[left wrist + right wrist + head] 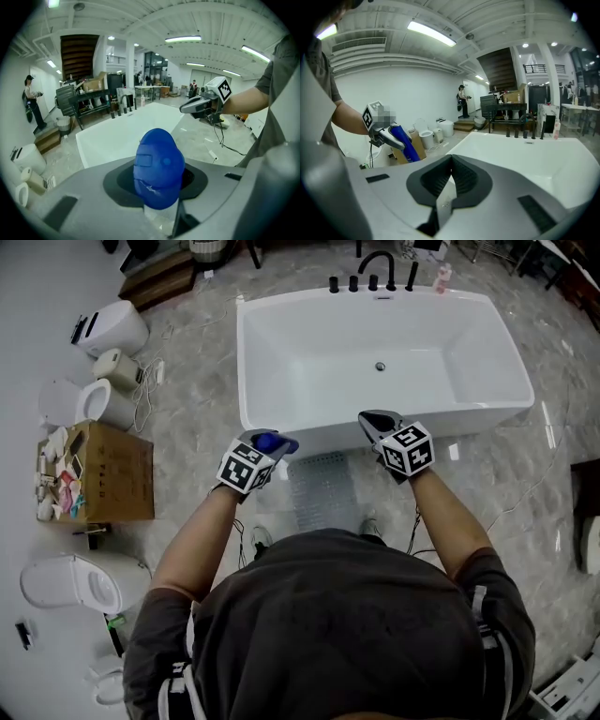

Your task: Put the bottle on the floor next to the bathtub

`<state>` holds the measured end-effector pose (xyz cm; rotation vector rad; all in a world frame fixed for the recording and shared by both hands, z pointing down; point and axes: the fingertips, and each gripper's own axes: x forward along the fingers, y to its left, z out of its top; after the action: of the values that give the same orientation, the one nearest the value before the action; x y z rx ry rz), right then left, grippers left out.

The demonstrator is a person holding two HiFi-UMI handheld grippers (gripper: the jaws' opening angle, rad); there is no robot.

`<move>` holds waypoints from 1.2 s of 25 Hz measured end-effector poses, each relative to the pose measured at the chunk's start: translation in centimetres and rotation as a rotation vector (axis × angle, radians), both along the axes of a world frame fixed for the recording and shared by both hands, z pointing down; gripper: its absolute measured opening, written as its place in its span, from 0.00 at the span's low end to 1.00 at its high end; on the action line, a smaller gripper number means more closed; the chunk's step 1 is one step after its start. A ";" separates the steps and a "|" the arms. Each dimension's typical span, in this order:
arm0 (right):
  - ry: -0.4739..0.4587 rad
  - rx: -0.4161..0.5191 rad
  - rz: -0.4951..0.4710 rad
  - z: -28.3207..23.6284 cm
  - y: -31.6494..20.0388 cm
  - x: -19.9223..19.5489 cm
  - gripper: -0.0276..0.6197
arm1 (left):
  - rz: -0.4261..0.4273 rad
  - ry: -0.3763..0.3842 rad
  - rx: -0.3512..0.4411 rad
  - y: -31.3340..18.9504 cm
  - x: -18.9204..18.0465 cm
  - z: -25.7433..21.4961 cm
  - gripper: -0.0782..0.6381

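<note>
A blue bottle (pixel 281 443) is clamped in my left gripper (pixel 265 439), which I hold in the air in front of the white bathtub (pixel 375 362). In the left gripper view the bottle's rounded blue end (pixel 158 168) fills the gap between the jaws, pointing at the tub. The right gripper view shows the bottle (pixel 404 143) slanting out of the left gripper. My right gripper (pixel 375 420) hovers level with it a little to the right, above the tub's near rim. Its jaws (pixel 451 174) are shut with nothing between them.
A grey mat (pixel 323 488) lies on the marble floor at the tub's near side. A cardboard box (pixel 103 474) and several toilets (pixel 70 582) stand at the left. Black taps (pixel 375 277) and a pink bottle (pixel 442 277) sit at the tub's far end. A cable (pixel 534 484) runs at the right.
</note>
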<state>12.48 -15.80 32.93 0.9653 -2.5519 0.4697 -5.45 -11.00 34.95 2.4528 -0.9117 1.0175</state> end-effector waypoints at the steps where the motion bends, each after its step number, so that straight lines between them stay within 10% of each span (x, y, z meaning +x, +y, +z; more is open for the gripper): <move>1: 0.002 -0.006 0.015 0.4 0.1 -0.9 0.03 | 0.013 0.003 -0.004 -0.1 -0.9 0.5 0.30; 11: 0.075 -0.088 0.053 7.7 -0.5 -5.8 0.03 | 0.134 -0.047 -0.072 0.2 -5.7 9.5 0.30; 30: 0.155 -0.272 0.057 37.5 2.6 -5.5 0.03 | 0.243 -0.213 -0.244 2.1 -3.5 43.5 0.30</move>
<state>7.03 -13.22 70.47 0.9360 -2.2564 0.7078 -8.92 -8.85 78.41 2.3170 -0.5170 1.4053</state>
